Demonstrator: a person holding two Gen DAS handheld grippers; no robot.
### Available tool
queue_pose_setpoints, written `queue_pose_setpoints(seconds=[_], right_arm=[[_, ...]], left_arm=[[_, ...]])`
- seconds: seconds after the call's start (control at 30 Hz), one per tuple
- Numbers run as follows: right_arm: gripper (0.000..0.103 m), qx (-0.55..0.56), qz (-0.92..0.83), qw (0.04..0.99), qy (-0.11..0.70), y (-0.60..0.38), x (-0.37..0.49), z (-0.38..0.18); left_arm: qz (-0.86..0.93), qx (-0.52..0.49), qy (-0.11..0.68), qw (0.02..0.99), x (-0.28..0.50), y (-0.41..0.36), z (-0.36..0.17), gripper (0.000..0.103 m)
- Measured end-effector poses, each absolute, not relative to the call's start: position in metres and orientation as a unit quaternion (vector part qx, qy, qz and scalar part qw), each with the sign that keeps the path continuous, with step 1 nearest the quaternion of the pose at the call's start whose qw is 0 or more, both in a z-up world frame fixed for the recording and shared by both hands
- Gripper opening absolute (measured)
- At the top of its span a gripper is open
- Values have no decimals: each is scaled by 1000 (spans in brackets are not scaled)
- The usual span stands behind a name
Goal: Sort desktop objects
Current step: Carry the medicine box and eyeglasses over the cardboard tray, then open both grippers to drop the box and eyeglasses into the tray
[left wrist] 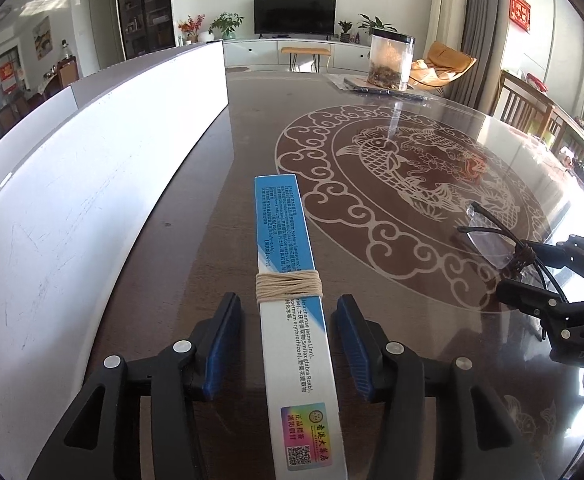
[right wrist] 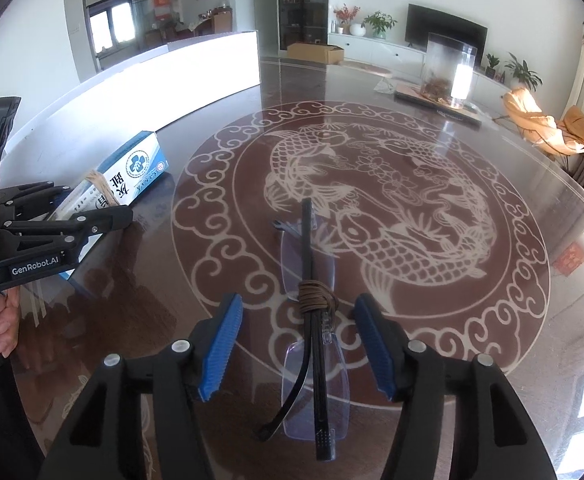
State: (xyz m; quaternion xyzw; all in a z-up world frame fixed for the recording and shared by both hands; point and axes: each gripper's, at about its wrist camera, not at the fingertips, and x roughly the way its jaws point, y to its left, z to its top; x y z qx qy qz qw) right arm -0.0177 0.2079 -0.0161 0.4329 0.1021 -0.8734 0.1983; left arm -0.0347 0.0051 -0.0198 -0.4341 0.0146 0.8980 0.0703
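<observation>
1. The long blue-and-white cardboard box [left wrist: 292,312], bound with tan twine, lay on the glass-topped brown counter [left wrist: 392,152] between the blue pads of the left tool [left wrist: 288,344], whose jaws stood apart and clear of it.
2. It looked light, stiff and easily dented; the narrow sides near the twine seemed the best hold.
3. The folded rimless black-armed glasses [right wrist: 316,344], tied with brown cord, lay between the spread jaws of the right tool [right wrist: 298,344], untouched.
4. They appeared fragile and slippery; better taken by the bundled arms than the lenses.

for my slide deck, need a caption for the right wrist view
Open right gripper straddles folded glasses bound with cord, lying on the patterned table.
</observation>
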Motion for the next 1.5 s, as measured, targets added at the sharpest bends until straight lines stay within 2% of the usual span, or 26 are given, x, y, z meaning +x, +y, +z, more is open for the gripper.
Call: queue_pose_setpoints(seconds=[0.03, 0.07, 0.1, 0.13, 0.17, 0.43, 0.63, 0.8, 0.97, 1.07, 1.2, 1.23, 1.27, 1.3, 1.37, 1.4, 1.43, 1.5], right_arm=[[59, 443, -868, 199, 109, 207, -21, -15], [47, 452, -862, 200, 113, 206, -25, -13], [20, 461, -856, 202, 120, 205, -28, -11], [14, 467, -852, 200, 130, 203, -29, -8], [13, 468, -849, 201, 137, 201, -30, -3], [13, 416, -871, 232, 120, 197, -10, 72], [13, 368, -875, 293, 118, 143, -16, 119], [13, 332, -864, 370, 86, 61, -35, 155], [13, 335, -836, 429, 68, -45, -58, 156], [13, 385, -804, 449, 70, -103, -74, 130], [14, 452, -771, 434, 114, -160, -89, 83], [17, 466, -767, 425, 117, -167, -95, 73], [30, 480, -761, 419, 120, -173, -101, 64], [49, 487, -760, 413, 122, -177, -105, 59], [69, 480, -767, 408, 122, -174, -110, 59], [71, 475, -770, 408, 119, -168, -111, 62], [72, 471, -772, 409, 120, -164, -112, 66], [82, 460, -781, 400, 134, -152, -113, 79]], left_arm=[[895, -439, 20, 74, -39, 6, -19, 58], [891, -446, 38, 72, -43, 10, -20, 58], [887, -451, 44, 82, -47, 12, -19, 50], [886, -453, 41, 93, -50, 11, -16, 35], [882, -458, 31, 106, -54, 10, -14, 25], [914, -378, -71, 129, -12, -22, 51, 25], [930, -330, -120, 108, 12, -69, 114, 25], [941, -319, -109, 34, 16, -139, 149, 25], [916, -378, -126, -51, -2, -216, 123, 25], [893, -422, -134, -82, -13, -242, 90, 25], [863, -476, -139, -100, -20, -260, 55, 28], [856, -485, -142, -108, -20, -263, 49, 28], [852, -490, -143, -114, -21, -263, 45, 32], [852, -490, -141, -118, -21, -262, 45, 47], [861, -474, -127, -135, -15, -259, 49, 67], [868, -461, -118, -143, -12, -258, 53, 73], [874, -449, -112, -150, -8, -256, 57, 74], [883, -427, -105, -165, 1, -253, 66, 77]])
